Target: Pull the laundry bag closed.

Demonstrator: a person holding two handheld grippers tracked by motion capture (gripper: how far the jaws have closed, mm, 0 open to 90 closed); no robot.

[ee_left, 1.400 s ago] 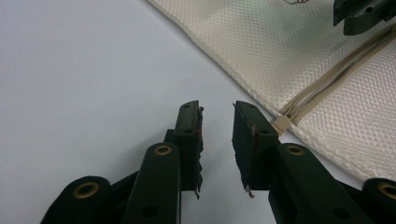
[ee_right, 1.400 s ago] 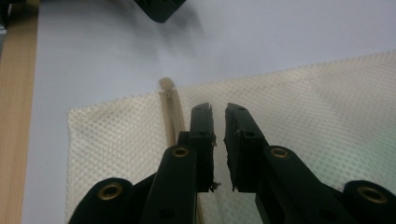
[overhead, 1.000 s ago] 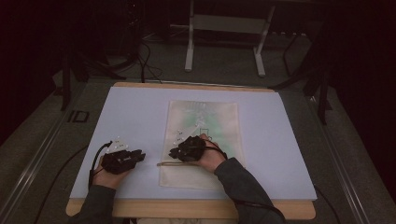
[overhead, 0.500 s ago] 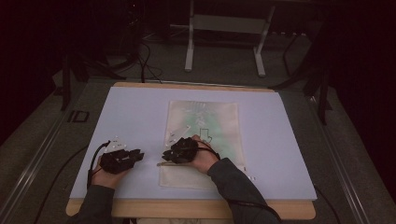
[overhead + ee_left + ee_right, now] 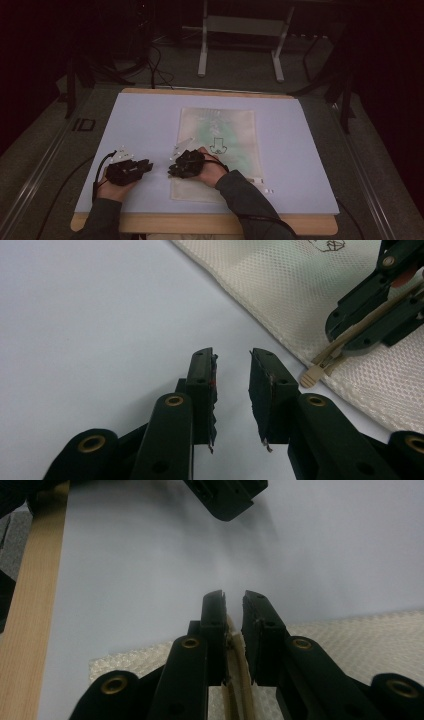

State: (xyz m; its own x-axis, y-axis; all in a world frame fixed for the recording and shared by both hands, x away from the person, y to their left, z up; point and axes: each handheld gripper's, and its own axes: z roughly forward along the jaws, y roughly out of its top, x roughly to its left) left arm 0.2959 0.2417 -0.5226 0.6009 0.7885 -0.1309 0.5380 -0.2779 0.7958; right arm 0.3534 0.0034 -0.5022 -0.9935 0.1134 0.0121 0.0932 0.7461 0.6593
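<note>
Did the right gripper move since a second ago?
Yes. The black right gripper has slid leftwards, toward the left edge of the cream mesh bag, nearer the black left gripper. Its fingers have just been opening around a beige strap.

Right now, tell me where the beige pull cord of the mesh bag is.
In the left gripper view the beige pull cord lies at the mesh bag's edge, between the right gripper's jaws, right of the left gripper.

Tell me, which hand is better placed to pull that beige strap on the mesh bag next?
The right. Its gripper already has the strap between its jaws at the bag edge, while the left gripper stands open over bare table beside it.
</note>
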